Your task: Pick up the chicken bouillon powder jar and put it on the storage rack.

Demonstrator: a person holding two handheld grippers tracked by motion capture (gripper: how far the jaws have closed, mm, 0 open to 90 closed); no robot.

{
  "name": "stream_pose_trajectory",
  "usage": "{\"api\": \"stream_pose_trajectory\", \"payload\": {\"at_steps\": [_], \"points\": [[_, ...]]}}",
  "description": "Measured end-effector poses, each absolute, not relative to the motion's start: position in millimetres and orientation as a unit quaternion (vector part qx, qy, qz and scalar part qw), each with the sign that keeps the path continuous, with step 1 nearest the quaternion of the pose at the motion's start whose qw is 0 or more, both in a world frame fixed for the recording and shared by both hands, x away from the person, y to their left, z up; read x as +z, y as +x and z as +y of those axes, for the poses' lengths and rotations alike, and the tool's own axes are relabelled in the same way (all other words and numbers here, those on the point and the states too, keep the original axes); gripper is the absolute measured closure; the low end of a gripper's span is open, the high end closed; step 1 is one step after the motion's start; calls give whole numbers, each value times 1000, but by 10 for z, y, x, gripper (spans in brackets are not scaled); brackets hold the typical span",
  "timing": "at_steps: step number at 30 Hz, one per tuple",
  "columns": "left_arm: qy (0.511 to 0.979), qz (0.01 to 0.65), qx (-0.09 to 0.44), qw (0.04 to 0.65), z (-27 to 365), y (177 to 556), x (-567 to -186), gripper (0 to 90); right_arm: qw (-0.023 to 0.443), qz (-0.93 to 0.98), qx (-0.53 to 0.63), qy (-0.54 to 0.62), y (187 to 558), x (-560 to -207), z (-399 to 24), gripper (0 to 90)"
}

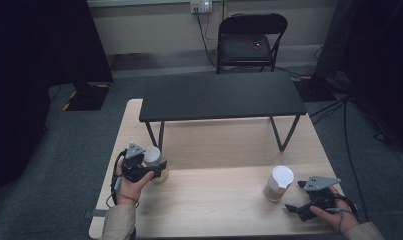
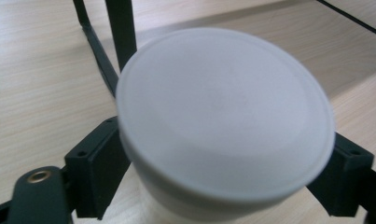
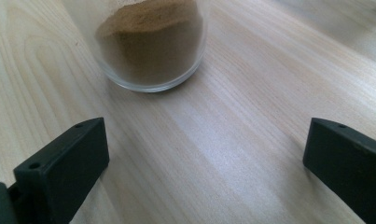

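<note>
The left gripper is clamped on the left jar, which stands upright between its jaws beside the black bench. The right gripper gapes, the right jar ahead.

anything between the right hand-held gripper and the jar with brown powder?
Nothing: bare wooden table between the open right hand-held gripper and the jar, seen in the right gripper view.

Both grippers are chunky black plastic things, the left gripper and the right gripper each topped with a grey three-cornered plate. Boxy black jaw blocks with small screw holes, thin black cables trailing off. Person's wearing beige sleeves.
</note>
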State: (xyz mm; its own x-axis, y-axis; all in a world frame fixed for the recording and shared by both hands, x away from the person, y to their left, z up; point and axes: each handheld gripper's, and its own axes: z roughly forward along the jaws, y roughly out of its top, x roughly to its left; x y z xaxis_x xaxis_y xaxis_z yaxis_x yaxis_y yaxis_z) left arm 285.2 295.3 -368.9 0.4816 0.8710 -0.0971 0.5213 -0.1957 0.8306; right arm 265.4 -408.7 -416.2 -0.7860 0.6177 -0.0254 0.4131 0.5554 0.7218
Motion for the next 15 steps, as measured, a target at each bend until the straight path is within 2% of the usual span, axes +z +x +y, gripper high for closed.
{"api": "stream_pose_trajectory", "payload": {"at_steps": [15], "points": [[756, 449, 216, 426, 2927, 2897, -3663, 302, 139, 871, 367, 296, 2654, -4162, -4088, 0]]}}
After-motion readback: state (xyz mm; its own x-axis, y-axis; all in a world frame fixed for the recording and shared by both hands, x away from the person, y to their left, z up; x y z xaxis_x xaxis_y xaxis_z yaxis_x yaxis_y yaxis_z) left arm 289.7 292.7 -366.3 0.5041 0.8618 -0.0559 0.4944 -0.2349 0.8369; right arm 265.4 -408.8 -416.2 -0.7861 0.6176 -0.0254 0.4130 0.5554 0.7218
